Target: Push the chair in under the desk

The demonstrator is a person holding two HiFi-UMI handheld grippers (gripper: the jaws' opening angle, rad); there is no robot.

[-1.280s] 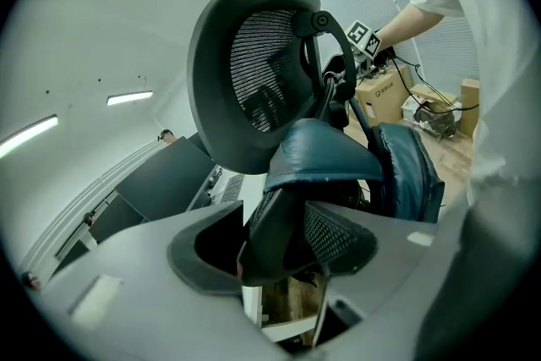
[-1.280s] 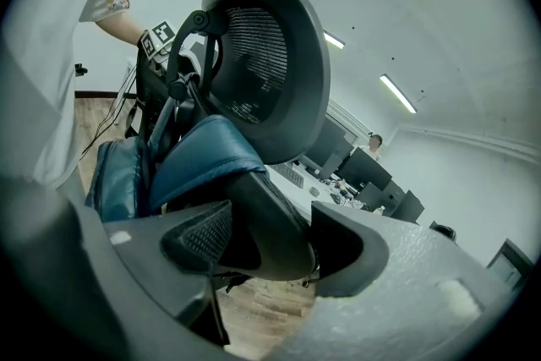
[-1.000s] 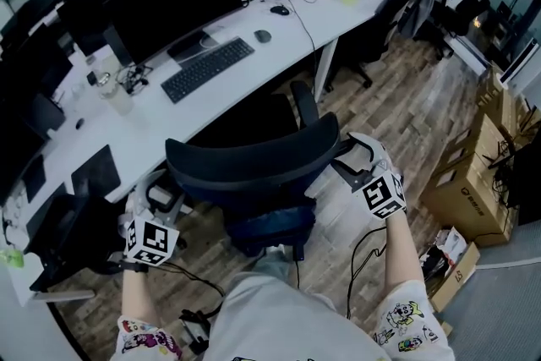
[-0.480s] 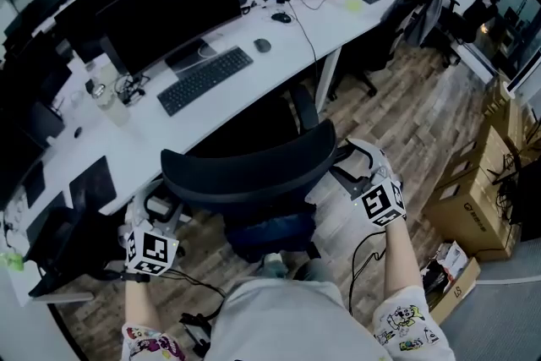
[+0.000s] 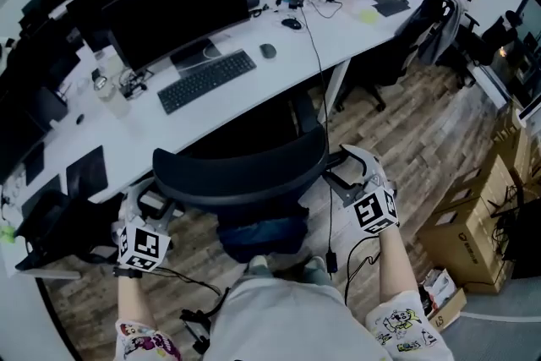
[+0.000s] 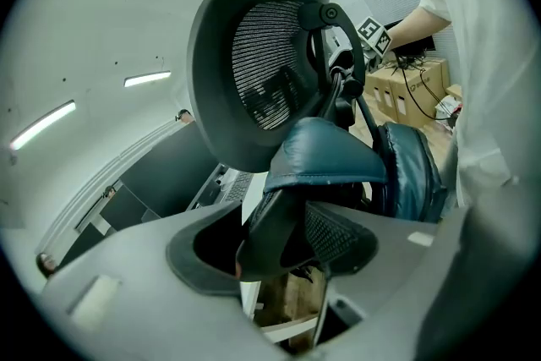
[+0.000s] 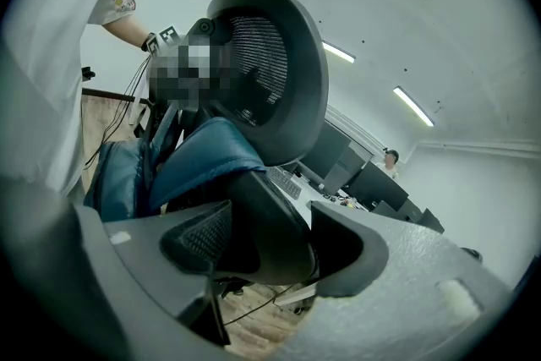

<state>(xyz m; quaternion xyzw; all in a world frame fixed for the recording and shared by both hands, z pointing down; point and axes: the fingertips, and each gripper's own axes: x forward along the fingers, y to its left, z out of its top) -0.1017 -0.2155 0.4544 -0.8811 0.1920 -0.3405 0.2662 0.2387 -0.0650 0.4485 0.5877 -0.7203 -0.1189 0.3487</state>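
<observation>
A black office chair (image 5: pixel 241 173) with a mesh backrest (image 6: pixel 254 55) and a blue seat cushion (image 6: pixel 325 152) stands facing the white desk (image 5: pixel 127 139), its front under the desk's edge. My left gripper (image 5: pixel 155 203) is shut on the chair's left armrest (image 6: pixel 269 245), which fills the gap between its jaws. At the chair's other side my right gripper (image 5: pixel 341 173) is shut on the right armrest (image 7: pixel 270 224). The left gripper view shows the left gripper (image 6: pixel 279 258) from below the backrest. The right gripper (image 7: pixel 266 249) view shows the backrest (image 7: pixel 275 72) against the ceiling.
On the desk stand a large monitor (image 5: pixel 177 8), a keyboard (image 5: pixel 207 79) and a mouse (image 5: pixel 268 51). A second chair draped with a jacket (image 5: pixel 427 25) stands at the right. Cardboard boxes (image 5: pixel 473 224) sit on the wood floor at the right, and a cable (image 5: pixel 355 254) trails by my feet.
The chair has rolled toward the desk, with both grippers following on its armrests. The view has shifted forward with it.
</observation>
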